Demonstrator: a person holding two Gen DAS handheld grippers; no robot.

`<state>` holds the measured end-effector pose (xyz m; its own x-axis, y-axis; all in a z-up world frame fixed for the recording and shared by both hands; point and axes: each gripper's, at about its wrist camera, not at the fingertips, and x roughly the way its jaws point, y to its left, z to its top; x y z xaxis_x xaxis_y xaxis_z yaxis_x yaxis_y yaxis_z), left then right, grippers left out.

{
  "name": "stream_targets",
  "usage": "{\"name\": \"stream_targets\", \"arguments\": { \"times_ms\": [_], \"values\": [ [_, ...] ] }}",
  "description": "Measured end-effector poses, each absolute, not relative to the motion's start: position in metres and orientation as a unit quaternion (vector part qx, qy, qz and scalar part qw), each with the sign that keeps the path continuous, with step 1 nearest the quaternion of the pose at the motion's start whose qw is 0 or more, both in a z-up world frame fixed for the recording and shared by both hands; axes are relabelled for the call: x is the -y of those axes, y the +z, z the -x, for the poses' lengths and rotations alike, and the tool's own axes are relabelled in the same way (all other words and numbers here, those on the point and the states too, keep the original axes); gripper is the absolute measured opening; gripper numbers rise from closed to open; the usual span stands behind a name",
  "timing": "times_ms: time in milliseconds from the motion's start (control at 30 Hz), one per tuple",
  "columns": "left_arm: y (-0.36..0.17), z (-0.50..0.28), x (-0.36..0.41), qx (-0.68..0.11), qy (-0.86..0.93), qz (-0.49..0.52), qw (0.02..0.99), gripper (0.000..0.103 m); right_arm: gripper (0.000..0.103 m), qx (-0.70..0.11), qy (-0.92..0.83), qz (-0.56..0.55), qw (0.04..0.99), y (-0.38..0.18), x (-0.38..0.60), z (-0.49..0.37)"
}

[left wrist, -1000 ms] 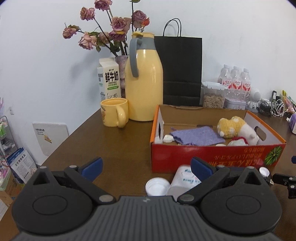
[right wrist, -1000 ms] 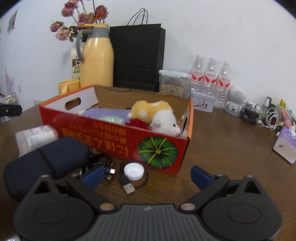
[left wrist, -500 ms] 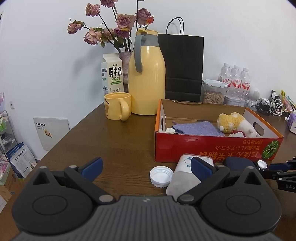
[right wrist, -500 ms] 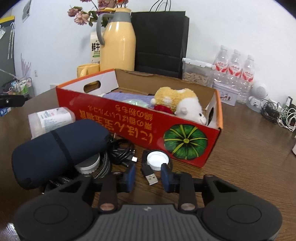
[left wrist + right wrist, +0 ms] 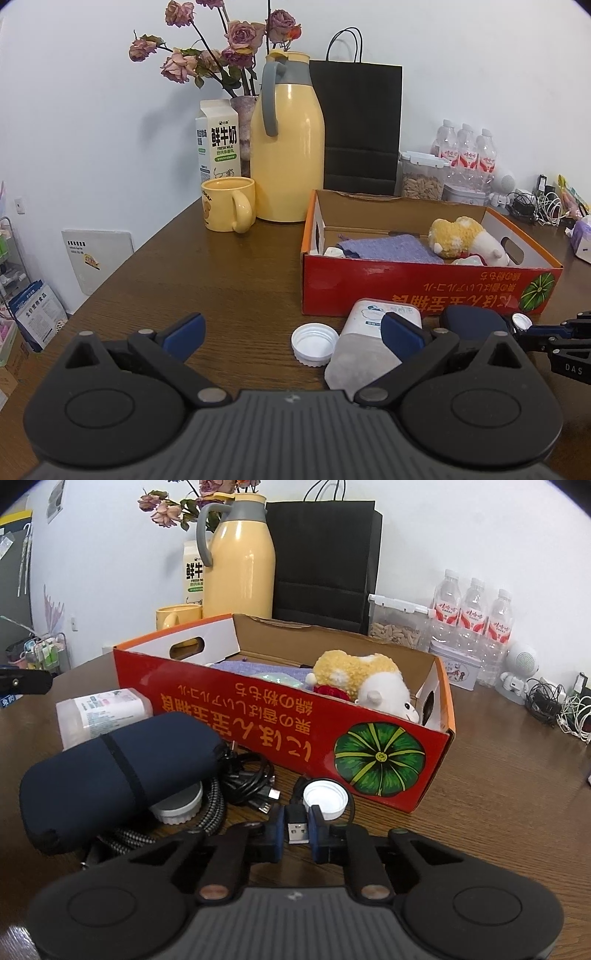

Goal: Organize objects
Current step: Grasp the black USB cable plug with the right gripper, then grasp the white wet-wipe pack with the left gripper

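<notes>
My right gripper (image 5: 297,825) is low over the table in front of the red cardboard box (image 5: 280,716). Its jaws are closing, and the blue pads press on both sides of a black USB plug (image 5: 297,821). The plug's cable loops around a white bottle cap (image 5: 325,799). Left of it lie a coiled black cable (image 5: 251,779), a dark blue pouch (image 5: 110,764) and a wipes pack (image 5: 103,712). My left gripper (image 5: 291,328) stands wide open and holds nothing, with another white cap (image 5: 314,343) and the wipes pack (image 5: 369,343) just ahead of it.
The box (image 5: 424,291) holds a plush toy (image 5: 461,240) and a purple cloth (image 5: 388,247). Behind it stand a yellow jug (image 5: 288,147), a yellow mug (image 5: 227,203), a milk carton (image 5: 219,144), a black paper bag (image 5: 362,129) and water bottles (image 5: 472,616). Tangled cables (image 5: 554,705) lie at the right.
The right jaws have gone from wide open to closed on the USB plug, with the gripper drawn nearer to it. The left gripper stays open and its view has shifted only slightly.
</notes>
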<state>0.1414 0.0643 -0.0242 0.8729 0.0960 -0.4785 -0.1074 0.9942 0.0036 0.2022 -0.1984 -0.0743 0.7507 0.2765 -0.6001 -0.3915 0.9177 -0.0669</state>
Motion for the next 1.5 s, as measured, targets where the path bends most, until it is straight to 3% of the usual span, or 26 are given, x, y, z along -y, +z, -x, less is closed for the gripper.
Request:
{"name": "stream_targets", "arguments": {
  "times_ms": [567,1233,1333,1500],
  "values": [
    [-0.032,-0.161,-0.048,-0.27,0.023,0.004,0.963,0.103,0.012,-0.23,0.155,0.079,0.958,-0.062,0.205,-0.174],
    [-0.046,-0.206,-0.033,-0.323,-0.023,-0.005,0.946,0.103,0.012,-0.222,0.155,0.072,0.96,-0.061,0.207,-0.168],
    [-0.05,-0.21,-0.033,-0.338,-0.038,0.003,0.941,0.094,0.012,-0.222,0.156,0.071,0.96,-0.061,0.207,-0.168],
    [-0.055,-0.21,-0.032,-0.345,-0.058,0.014,0.937,0.068,0.012,-0.222,0.157,0.071,0.96,-0.061,0.207,-0.168]
  ]
}}
